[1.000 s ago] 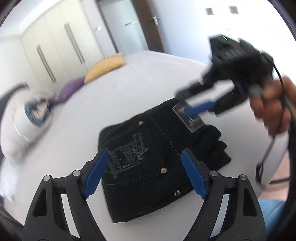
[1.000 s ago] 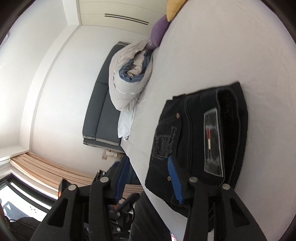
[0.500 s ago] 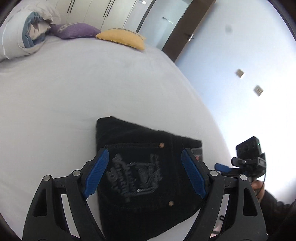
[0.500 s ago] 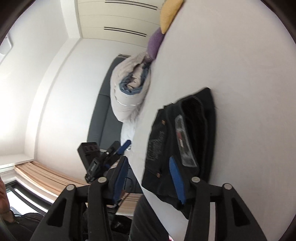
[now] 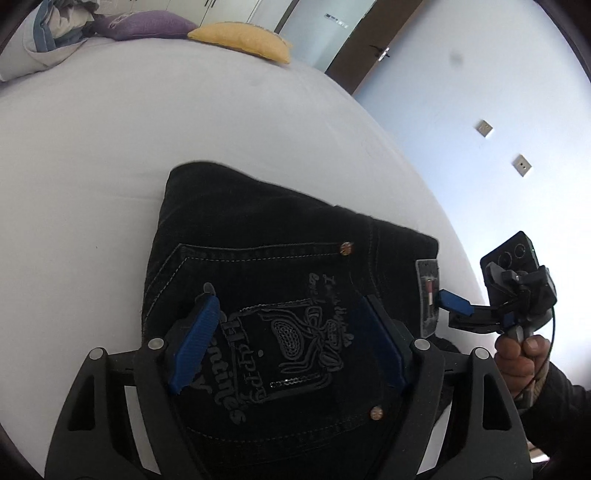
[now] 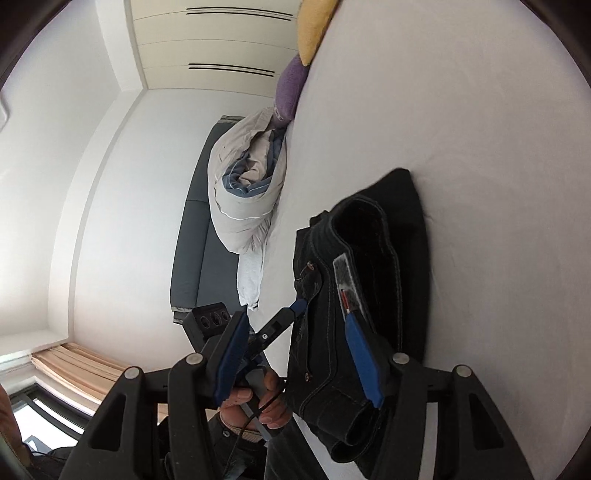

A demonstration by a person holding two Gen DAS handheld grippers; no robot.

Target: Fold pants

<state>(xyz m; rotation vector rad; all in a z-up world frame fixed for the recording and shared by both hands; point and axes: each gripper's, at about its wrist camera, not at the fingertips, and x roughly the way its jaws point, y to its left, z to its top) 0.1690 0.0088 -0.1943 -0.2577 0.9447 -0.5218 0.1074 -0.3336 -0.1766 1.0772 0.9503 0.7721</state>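
The black pants [image 5: 266,266] lie folded in a compact stack on the white bed [image 5: 184,122], back pocket with grey embroidery and a waistband label facing up. My left gripper [image 5: 291,339] is open and empty, its blue pads hovering just above the pocket. My right gripper [image 6: 295,360] is open and empty at the waistband end of the pants [image 6: 369,295]. The right gripper also shows in the left wrist view [image 5: 476,314], held by a hand at the bed's right edge. The left gripper shows in the right wrist view [image 6: 291,312], beside the stack.
A yellow cushion [image 5: 243,40], a purple cushion [image 5: 144,27] and a rolled grey-blue duvet [image 6: 251,192] lie at the head of the bed. A dark headboard [image 6: 199,236], wardrobe doors [image 6: 221,44] and a door [image 5: 373,48] line the walls.
Both grippers have pulled back from the pants toward the near bed edge. The left one now sits low and close over the pocket. The folded stack has stayed in place.
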